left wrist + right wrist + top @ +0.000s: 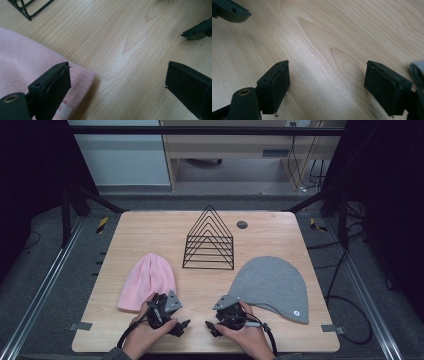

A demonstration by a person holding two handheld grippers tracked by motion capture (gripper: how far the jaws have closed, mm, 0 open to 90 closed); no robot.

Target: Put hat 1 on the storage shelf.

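A pink knit hat (146, 280) lies flat at the table's front left, and a larger grey hat (272, 287) lies at the front right. Between them, farther back, stands a black wire rack (210, 240) shaped like nested triangles. My left gripper (181, 327) rests near the front edge, right of the pink hat's brim, open and holding nothing. In the left gripper view one jaw hovers over the pink hat's corner (80, 75). My right gripper (210, 327) is open and bare too, facing the left one. The grey hat's edge (417, 72) shows beside its jaw.
The wooden table (150, 230) has a round dark grommet (242, 224) at the back. Black frame rails and cables run on the floor around it. A corner of the rack (27, 7) shows in the left gripper view.
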